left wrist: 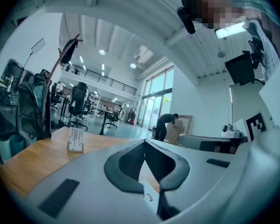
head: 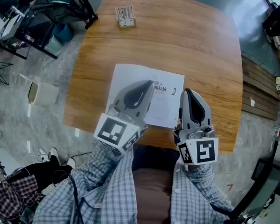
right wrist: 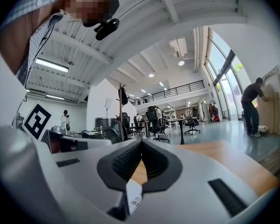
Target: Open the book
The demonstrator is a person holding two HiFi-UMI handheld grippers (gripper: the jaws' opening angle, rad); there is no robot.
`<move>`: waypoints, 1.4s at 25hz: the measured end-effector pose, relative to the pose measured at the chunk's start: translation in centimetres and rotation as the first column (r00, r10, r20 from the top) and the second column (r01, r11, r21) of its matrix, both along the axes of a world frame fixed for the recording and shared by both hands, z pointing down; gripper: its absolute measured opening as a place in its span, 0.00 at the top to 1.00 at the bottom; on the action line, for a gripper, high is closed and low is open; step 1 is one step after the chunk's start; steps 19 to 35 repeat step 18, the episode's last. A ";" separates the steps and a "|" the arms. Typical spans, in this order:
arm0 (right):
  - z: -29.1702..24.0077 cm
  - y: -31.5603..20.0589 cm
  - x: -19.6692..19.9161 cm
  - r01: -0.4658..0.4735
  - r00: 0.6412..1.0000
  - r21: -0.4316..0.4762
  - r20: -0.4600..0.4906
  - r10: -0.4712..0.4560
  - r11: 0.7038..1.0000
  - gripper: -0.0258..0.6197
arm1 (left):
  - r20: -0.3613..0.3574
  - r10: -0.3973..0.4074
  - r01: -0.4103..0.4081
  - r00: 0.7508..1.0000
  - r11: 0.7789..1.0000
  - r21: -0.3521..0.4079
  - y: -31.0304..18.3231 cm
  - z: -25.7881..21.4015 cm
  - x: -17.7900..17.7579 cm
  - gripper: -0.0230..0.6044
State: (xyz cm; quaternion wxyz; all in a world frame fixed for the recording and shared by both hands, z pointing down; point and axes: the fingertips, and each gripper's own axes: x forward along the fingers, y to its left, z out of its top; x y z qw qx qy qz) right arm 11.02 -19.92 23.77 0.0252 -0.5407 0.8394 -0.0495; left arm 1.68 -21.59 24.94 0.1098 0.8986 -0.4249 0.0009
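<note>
The white book (head: 165, 99) lay at the tabletop's (head: 186, 41) near edge, the left gripper (head: 150, 83) over it and the right gripper (head: 186, 91) at its right edge, both with tips together; the gripper views showed only slivers of it.

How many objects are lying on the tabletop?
2. A white book at the near edge, partly under the left gripper, right gripper at its edge; a small striped block near the far edge. More could hide beneath them.
</note>
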 end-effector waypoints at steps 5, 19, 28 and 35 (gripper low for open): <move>-0.1 0.3 -0.4 0.012 1.000 0.006 -0.028 -0.012 1.000 0.93 | -0.002 -0.002 0.002 1.000 1.000 -0.002 0.1 0.0 0.0 0.95; 0.2 0.3 -0.5 0.017 1.000 -0.003 -0.021 -0.017 1.000 0.93 | -0.005 -0.007 0.007 1.000 1.000 -0.010 0.2 0.3 -0.4 0.95; 0.2 0.3 -0.5 0.017 1.000 -0.003 -0.021 -0.017 1.000 0.93 | -0.005 -0.007 0.007 1.000 1.000 -0.010 0.2 0.3 -0.4 0.95; 0.2 0.3 -0.5 0.017 1.000 -0.003 -0.021 -0.017 1.000 0.93 | -0.005 -0.007 0.007 1.000 1.000 -0.010 0.2 0.3 -0.4 0.95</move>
